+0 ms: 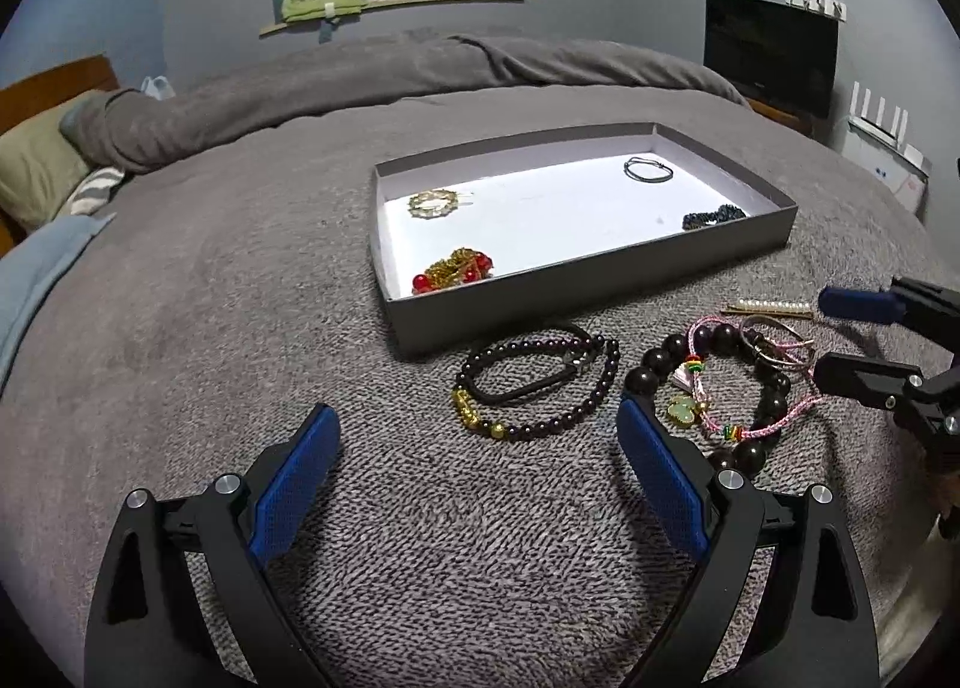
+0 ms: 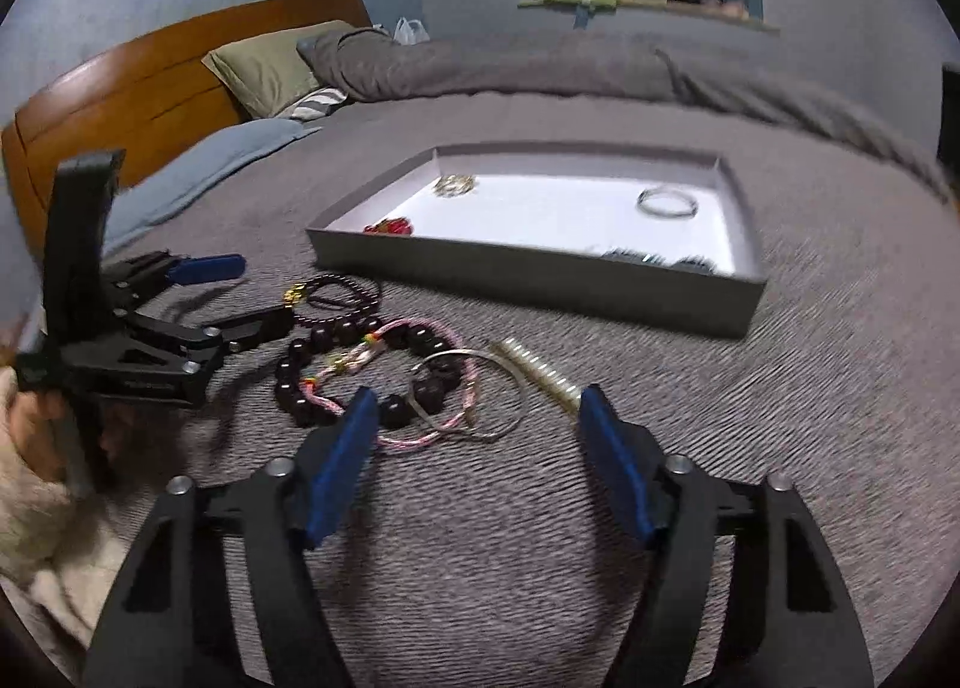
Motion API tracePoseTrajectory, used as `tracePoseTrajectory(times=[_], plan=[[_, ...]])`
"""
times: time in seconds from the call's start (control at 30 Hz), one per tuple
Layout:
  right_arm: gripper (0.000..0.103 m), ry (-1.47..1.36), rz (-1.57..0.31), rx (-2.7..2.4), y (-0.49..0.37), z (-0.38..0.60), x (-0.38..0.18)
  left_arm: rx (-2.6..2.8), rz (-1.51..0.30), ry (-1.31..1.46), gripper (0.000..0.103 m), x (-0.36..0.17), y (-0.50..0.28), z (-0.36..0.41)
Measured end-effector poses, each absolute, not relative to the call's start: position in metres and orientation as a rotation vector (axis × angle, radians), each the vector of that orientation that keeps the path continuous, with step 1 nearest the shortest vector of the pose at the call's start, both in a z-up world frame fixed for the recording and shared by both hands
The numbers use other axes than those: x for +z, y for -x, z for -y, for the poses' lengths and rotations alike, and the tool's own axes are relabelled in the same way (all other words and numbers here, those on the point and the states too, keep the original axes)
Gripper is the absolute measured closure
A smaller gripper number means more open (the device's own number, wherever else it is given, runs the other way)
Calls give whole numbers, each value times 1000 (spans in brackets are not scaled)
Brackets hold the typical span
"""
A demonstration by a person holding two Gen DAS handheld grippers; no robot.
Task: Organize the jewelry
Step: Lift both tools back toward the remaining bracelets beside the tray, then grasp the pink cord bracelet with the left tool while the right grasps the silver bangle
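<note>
four pieces already laid in the box (image 1: pixel 600 280); bracelets (image 1: pixel 708 388) at lower right still left out, both grippers' jaws held apart, nothing gripped.

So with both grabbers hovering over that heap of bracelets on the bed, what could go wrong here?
1. The pink braided cord bracelet lies tangled through the large dark wooden bead bracelet and thin metal bangles; lifting one may drag the others.
2. The open right gripper hangs over several pieces, so it might pinch two.
3. The fuzzy grey blanket could snag fine parts.
</note>
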State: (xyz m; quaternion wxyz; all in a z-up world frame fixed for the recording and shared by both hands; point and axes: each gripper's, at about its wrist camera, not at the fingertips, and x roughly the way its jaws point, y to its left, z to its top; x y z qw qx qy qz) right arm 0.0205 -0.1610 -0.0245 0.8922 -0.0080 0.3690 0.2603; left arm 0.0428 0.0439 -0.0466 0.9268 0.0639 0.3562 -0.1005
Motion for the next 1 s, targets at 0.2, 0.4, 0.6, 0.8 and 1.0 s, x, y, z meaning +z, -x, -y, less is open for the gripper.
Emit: tracePoseTrajectory(times=[0.2, 0.4, 0.6, 0.8, 1.0], plan=[[43, 17, -809, 526, -27, 152, -29, -203, -731, -126, 10, -46, -43, -45], [43, -23, -843, 536, -40, 150, -33, -204, -733, -126, 10, -47, -44, -46], [49, -20, -843, 540, -41, 149, -34, -203, -738, -124, 10, -48, -46, -47], [54, -24, -832, 547, -38, 151, -32, -202, -737, -125, 10, -49, -46, -46], [54, -23, -775, 538, -31, 157, -21, -225, -715, -108, 10, -43, -42, -46]])
